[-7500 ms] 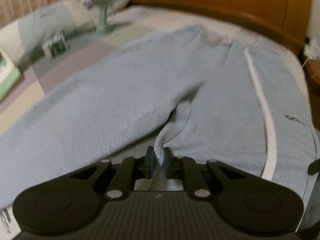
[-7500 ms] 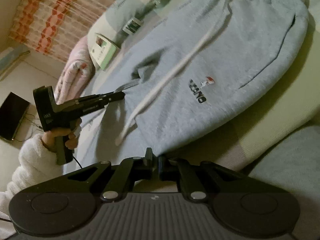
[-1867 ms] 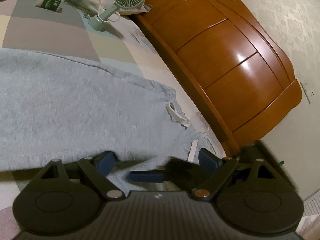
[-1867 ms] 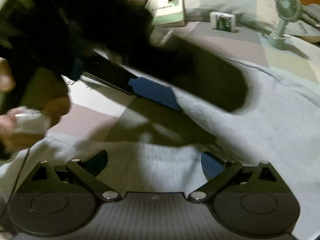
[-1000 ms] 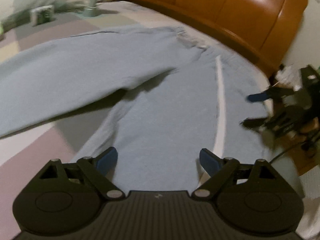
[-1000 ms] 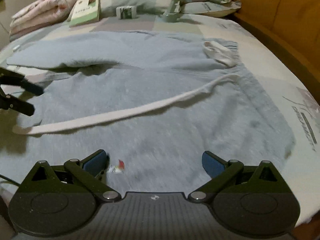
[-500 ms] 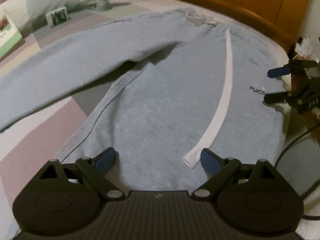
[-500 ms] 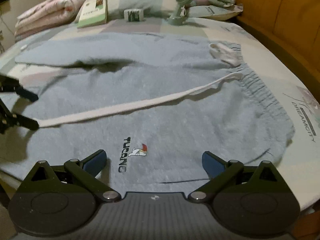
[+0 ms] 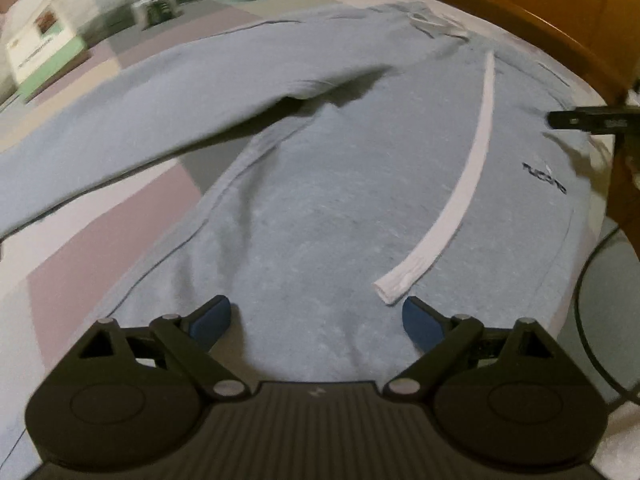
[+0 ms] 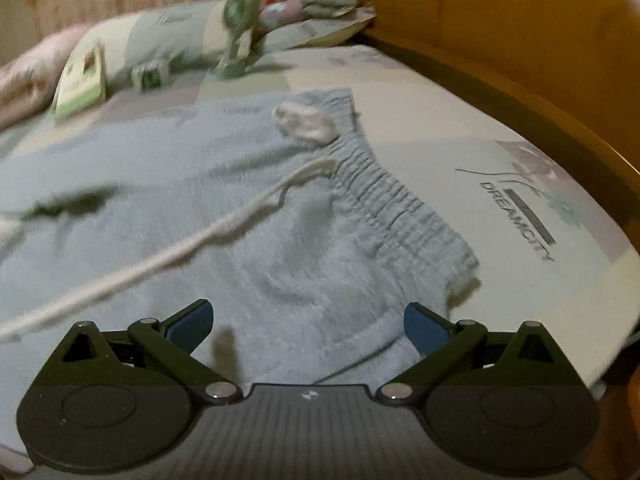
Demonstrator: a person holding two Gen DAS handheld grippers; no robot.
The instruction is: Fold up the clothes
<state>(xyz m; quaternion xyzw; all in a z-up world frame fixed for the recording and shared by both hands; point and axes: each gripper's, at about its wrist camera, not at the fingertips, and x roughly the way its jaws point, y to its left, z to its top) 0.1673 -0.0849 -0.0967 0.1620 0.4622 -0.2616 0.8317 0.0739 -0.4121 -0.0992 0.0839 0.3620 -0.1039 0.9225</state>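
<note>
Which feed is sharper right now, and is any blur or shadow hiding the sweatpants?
Left wrist view: fairly sharp on the sweatpants and white drawstring, blur only toward the book; a dark shadow sits under the upper leg. Right wrist view: motion-smeared throughout, waistband readable, fan streaked. Both dim, with fisheye bending.

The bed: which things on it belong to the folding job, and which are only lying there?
For the job:
- grey sweatpants
- white drawstring
- left gripper, open
- right gripper, open

Lying about:
- green handheld fan
- green book
- small box
- pillow
</note>
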